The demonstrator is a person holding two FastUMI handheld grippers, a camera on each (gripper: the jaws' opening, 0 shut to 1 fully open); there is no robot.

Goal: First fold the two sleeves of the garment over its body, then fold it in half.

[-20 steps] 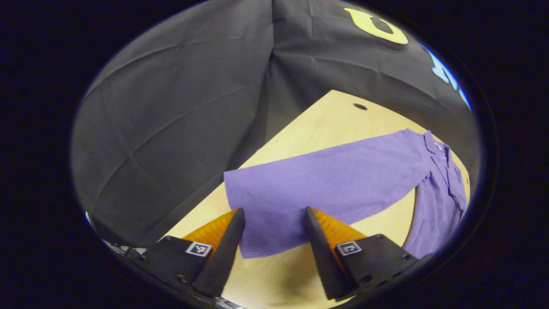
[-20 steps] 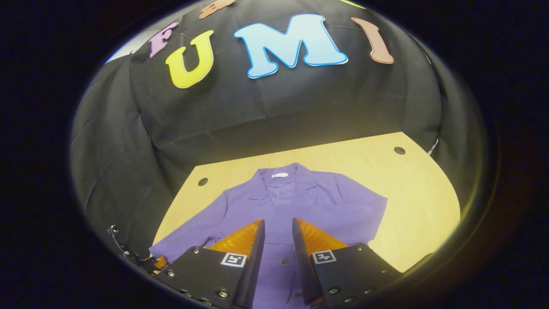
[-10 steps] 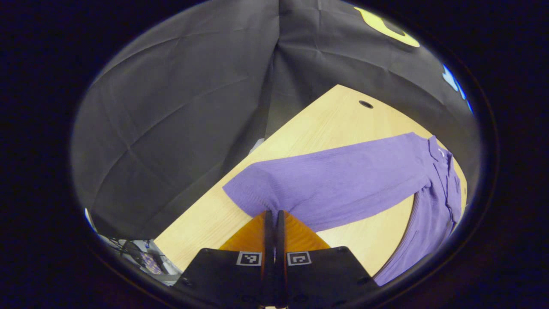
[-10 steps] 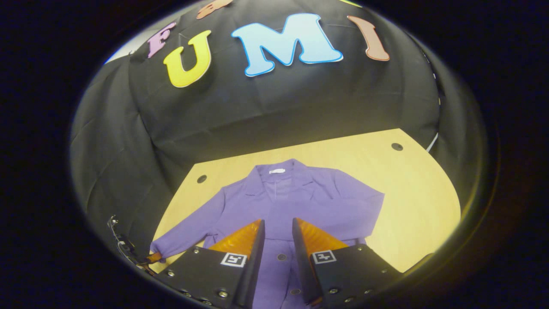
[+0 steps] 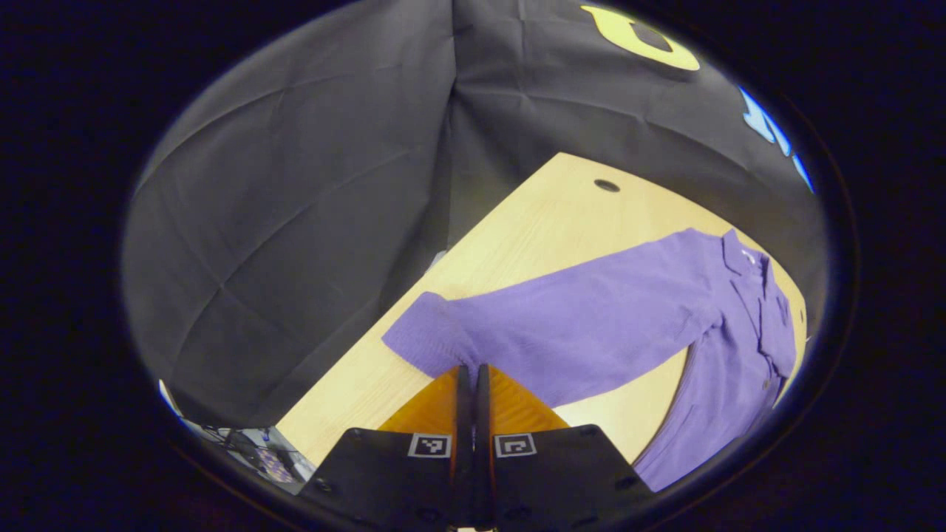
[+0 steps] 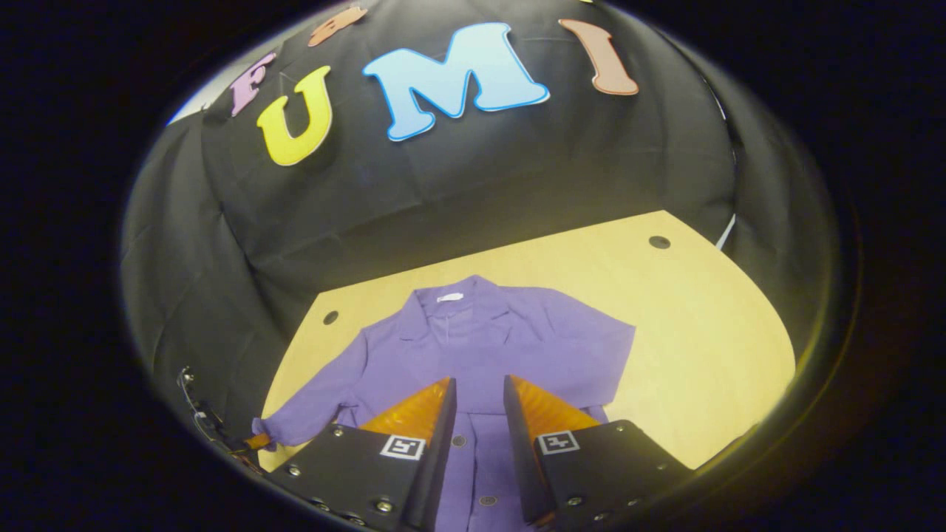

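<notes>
Wooden table (image 6: 695, 325) carries the purple garment (image 6: 480, 347), flat, collar toward the far wall. Its sleeve (image 5: 576, 325) stretches out to the table's left edge. Left gripper (image 5: 468, 369) pinches that sleeve's cuff, 2 fingers pressed together. Right gripper (image 6: 479, 384) hangs above the garment's front, fingers apart, holding nothing.

The garment (image 5: 591, 318) is a soft purple cloth with a fine ribbed, matt weave, its sleeve (image 5: 517, 332) showing that texture closest up, and small glossy buttons (image 6: 459, 441) run down its front. It lies on a worktop (image 6: 687, 332) of pale wood-look board, smooth with a faint grain and a low sheen. Behind hangs matt black cloth (image 5: 295, 185), creased in long folds.
</notes>
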